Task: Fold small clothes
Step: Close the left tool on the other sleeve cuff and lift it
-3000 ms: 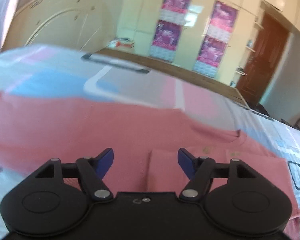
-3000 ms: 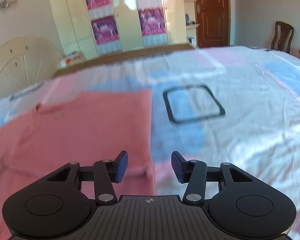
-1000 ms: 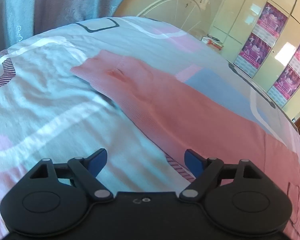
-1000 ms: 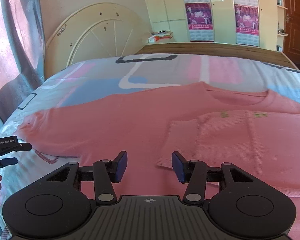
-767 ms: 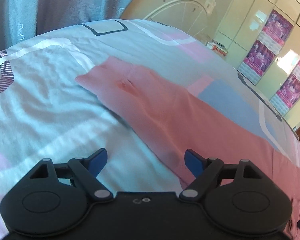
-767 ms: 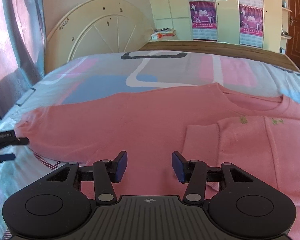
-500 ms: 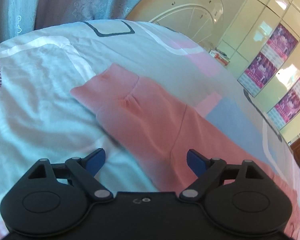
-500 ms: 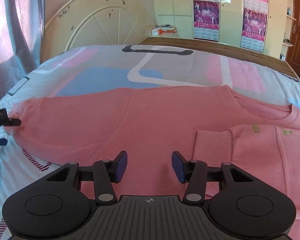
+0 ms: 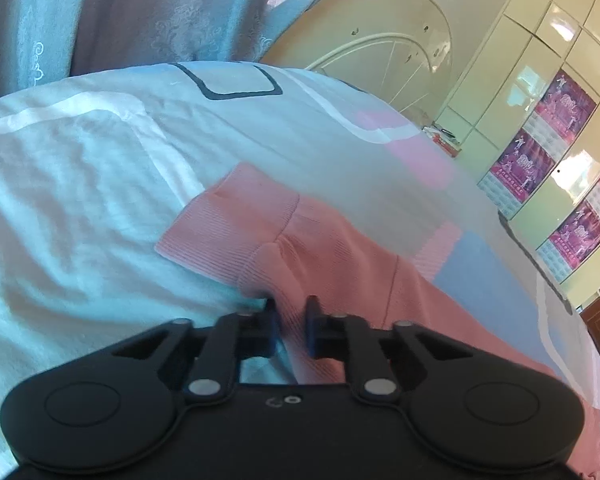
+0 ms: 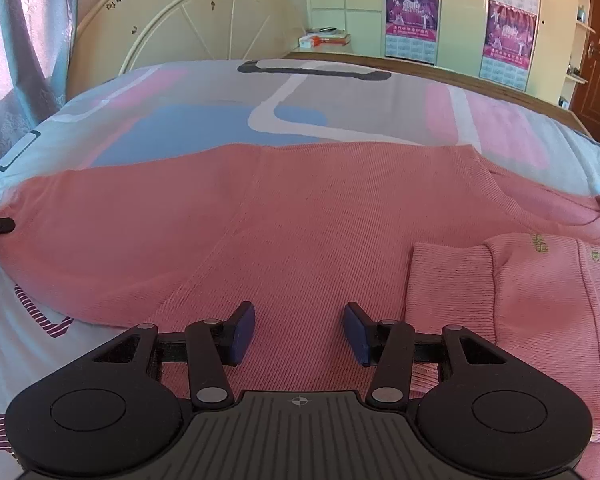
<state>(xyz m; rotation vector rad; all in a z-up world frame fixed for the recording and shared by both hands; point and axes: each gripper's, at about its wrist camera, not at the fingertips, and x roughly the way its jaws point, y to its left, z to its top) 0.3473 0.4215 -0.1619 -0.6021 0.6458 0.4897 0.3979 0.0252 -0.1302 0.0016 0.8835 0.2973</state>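
Here, sleeve (image 9: 284,248) lengthwise leftward (cuff outermost), pinched

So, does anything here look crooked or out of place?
Only a little: the pink sweater lies flat, one sleeve already folded over it. The other sleeve puckers where the left gripper pinches it.

The left tool (image 9: 288,320) is matte black plastic: two round housings with disc insets, angular linkage arms, silver rivets and blue pads (image 9: 271,322). The right tool (image 10: 299,334) matches, with a ribbed grey centre plate bearing a small crosshair mark.
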